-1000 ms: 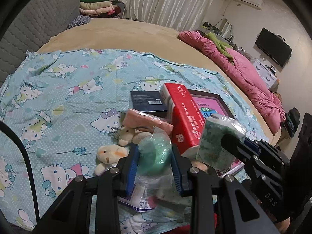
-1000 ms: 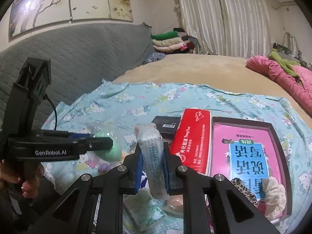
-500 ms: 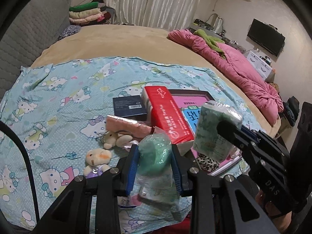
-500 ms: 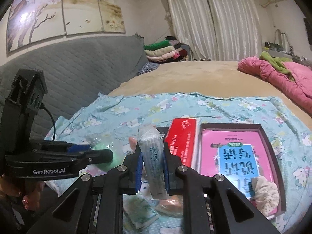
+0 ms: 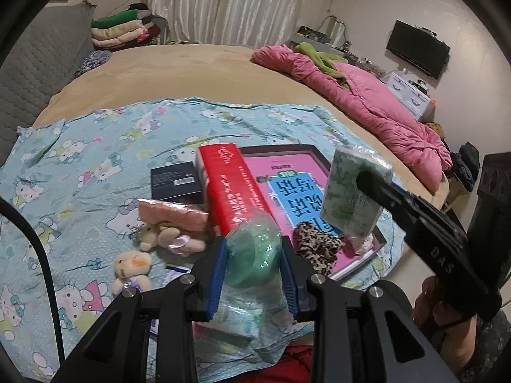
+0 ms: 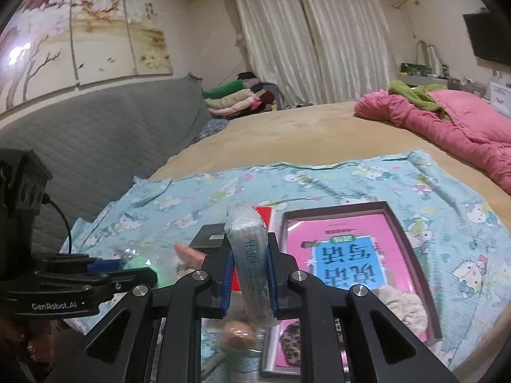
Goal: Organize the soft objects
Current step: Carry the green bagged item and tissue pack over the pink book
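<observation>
Here, two grippers each clamp one item: left gripper a green sponge, right gripper a tissue pack.

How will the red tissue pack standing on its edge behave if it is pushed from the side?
The red tissue pack stands on a narrow long edge, so it would probably tip flat. It looks soft and light, likely sliding easily on the cartoon sheet.
</observation>
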Motion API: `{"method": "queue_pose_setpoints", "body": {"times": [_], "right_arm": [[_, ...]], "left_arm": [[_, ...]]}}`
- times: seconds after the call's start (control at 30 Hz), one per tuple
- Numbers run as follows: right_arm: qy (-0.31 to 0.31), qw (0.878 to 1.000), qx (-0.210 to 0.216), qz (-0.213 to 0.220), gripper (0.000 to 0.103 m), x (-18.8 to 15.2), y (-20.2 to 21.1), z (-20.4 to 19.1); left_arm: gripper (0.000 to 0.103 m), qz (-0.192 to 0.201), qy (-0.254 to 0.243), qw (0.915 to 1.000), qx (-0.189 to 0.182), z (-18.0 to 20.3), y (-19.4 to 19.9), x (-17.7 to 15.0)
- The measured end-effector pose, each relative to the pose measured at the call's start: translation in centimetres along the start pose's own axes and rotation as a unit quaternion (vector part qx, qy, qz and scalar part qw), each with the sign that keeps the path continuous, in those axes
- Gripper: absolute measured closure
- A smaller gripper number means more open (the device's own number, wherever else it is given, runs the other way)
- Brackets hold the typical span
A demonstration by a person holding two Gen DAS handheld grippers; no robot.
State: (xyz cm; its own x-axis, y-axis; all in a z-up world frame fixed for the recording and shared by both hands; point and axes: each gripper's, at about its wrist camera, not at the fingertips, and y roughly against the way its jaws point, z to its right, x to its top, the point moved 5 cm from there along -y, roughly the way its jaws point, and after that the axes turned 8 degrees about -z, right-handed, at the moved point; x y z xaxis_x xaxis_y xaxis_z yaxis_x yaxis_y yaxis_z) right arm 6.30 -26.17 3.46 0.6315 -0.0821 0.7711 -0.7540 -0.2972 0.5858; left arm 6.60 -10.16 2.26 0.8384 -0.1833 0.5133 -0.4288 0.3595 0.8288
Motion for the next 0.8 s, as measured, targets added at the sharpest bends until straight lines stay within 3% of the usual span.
{"method": "queue_pose_setpoints", "body": {"times": [0.43,0.8], "right_arm": [[-0.062,0.997,-0.039,0.038,0.085,1.2,3.2,5.7],[-0.102,0.992,-0.056,0.044,0.085,0.7,3.7,8.8]], "left_arm": [[0.07,-0.004,-0.049,0.9985,-0.023,5.3,-1.1,1.8],[0.07,-0.029,-0.073,0.9966,-0.021,8.6,-4.8,2.8]]}}
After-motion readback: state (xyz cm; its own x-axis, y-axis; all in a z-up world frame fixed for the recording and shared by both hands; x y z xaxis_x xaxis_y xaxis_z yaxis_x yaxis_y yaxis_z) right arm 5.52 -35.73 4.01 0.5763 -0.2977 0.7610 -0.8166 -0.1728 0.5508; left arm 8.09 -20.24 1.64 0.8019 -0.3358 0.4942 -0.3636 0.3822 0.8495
